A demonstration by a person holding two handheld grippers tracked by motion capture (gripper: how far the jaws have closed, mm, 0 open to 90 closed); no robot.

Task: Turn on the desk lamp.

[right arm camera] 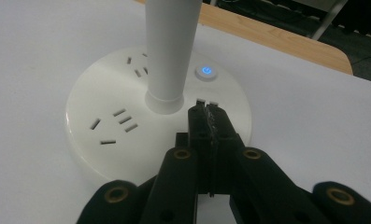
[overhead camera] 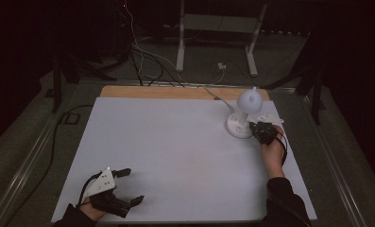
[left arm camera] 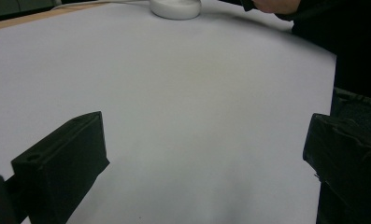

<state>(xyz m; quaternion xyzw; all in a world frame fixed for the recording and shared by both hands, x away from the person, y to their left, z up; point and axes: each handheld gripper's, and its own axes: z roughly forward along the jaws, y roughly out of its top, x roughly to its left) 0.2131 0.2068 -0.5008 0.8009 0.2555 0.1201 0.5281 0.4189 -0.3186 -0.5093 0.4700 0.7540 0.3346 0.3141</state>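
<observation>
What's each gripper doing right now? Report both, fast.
Left gripper: open, jaws wide apart, holding nothing, over the bare table.
Right gripper: shut, jaws pressed together, holding nothing, tips over the lamp base near its lit button.

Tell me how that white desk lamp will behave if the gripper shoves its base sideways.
The lamp would probably slide rather than tip: its round base is wide and flat on the smooth table. A push high on the stem seems likelier to rock it, since the head sits up top.
</observation>
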